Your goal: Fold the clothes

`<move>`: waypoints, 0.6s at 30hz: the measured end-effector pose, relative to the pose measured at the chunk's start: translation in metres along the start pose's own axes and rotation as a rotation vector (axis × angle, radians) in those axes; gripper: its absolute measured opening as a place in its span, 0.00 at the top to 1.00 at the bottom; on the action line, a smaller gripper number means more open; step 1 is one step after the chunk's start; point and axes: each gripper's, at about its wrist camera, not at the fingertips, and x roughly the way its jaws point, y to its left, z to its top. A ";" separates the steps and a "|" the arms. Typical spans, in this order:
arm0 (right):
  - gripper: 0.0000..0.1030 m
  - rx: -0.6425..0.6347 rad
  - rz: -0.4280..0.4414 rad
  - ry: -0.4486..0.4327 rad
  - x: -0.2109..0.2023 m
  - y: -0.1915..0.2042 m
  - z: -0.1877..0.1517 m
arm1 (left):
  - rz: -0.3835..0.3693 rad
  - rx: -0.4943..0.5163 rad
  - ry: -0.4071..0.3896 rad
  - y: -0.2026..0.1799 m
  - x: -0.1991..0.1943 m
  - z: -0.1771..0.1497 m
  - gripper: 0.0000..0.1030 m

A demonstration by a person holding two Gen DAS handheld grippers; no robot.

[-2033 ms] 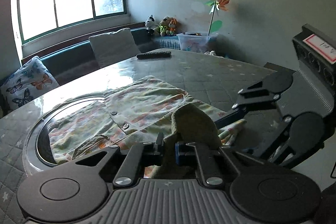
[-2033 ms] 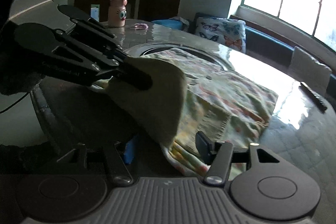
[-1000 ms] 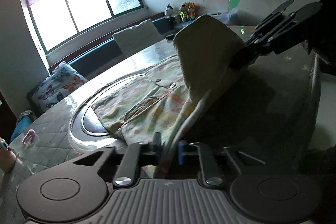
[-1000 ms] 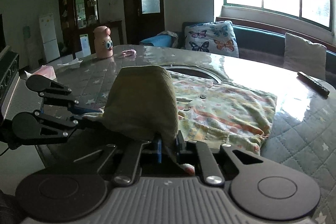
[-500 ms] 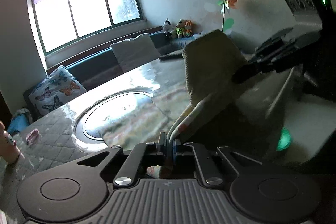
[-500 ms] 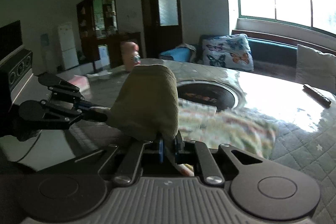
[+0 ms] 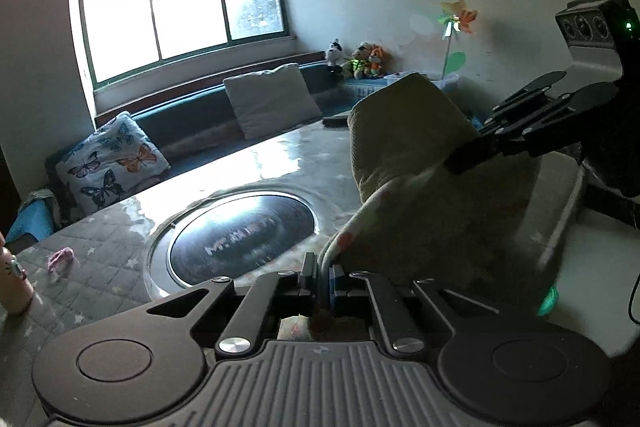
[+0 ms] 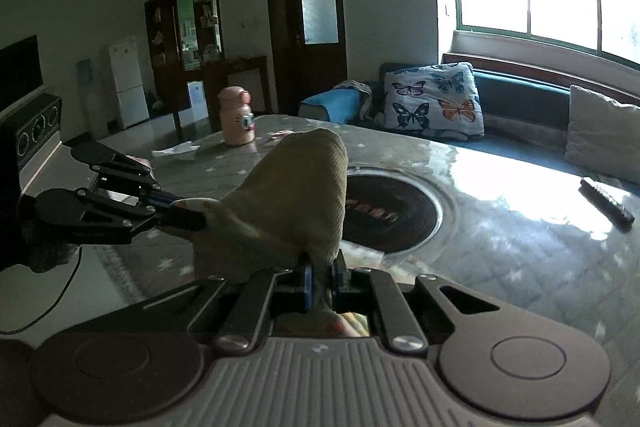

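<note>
One garment (image 7: 404, 131) in play, and two grippers on it! The left gripper (image 7: 325, 277) has its jaws pinched nearly together on an edge of the cloth, fabric squeezed right between the pads. The right gripper (image 8: 322, 277) matches it, jaws all but closed, blue-edged pads clamped on another part of the same edge. Between them the garment hangs clear above the table (image 8: 500, 227), its olive ribbed band arching up in a hump, a strip of pale flowered fabric showing beneath by the left gripper's fingers.

Each camera catches the other tool too: in the left wrist view the right gripper reaches in from the right, its tip against the cloth; in the right wrist view the left gripper comes in from the left, biting the flowered hem.

Now the count. One round quilted table with one dark glass disc (image 7: 244, 239) set in its middle. One pink bottle (image 8: 237, 121) on the far side. One dark remote (image 8: 606, 201) lying near the window edge. Two cushions on the bench: one butterfly cushion (image 8: 434, 99), one plain pale cushion (image 7: 272, 99). Three soft toys (image 7: 356, 57) in the corner, one pinwheel (image 7: 456, 17) beside them.
</note>
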 end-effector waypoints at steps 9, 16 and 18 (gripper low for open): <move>0.93 0.009 -0.044 0.107 0.089 -0.048 0.026 | 0.042 -0.074 0.133 0.045 0.100 0.005 0.94; 0.80 0.090 -0.122 0.137 0.141 -0.065 -0.010 | 0.065 -0.136 0.236 0.059 0.149 -0.016 0.87; 0.75 0.127 -0.144 0.117 0.137 -0.069 -0.020 | 0.084 -0.142 0.241 0.060 0.151 -0.018 0.82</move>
